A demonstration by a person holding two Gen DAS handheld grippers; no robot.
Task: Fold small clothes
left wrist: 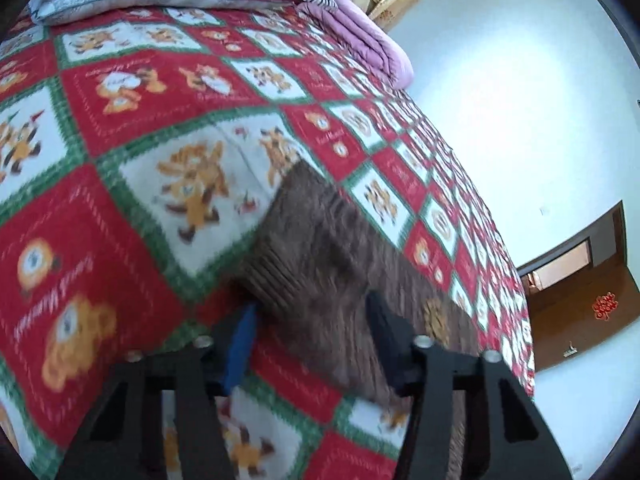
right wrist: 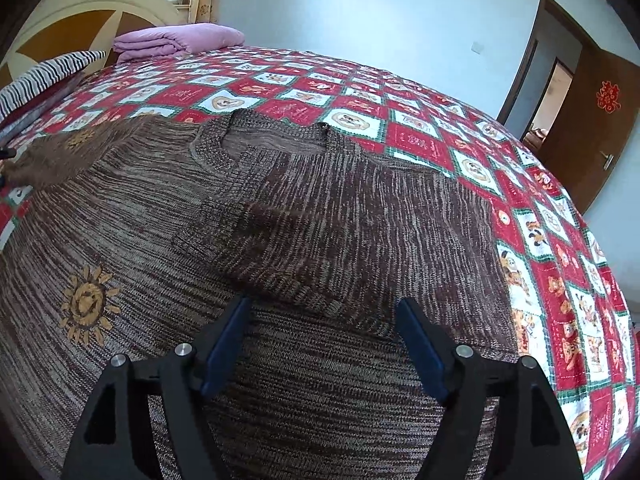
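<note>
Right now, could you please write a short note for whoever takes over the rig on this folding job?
Left gripper: jaws open, at the sweater's sleeve cuff, nothing gripped.
Right gripper: jaws open, over the sweater body, holding nothing.
The sweater lies front up on the quilt. Its right-hand sleeve is already folded across the chest.
Left: fold in the other sleeve, then fold the body.

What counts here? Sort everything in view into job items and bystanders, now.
Belongs to the job:
brown knit sweater, one sleeve folded across its chest
left gripper, jaws open at the other sleeve's cuff
right gripper, jaws open over the sweater

Just lying about:
patchwork bedspread
folded purple blanket
striped pillow
door
</note>
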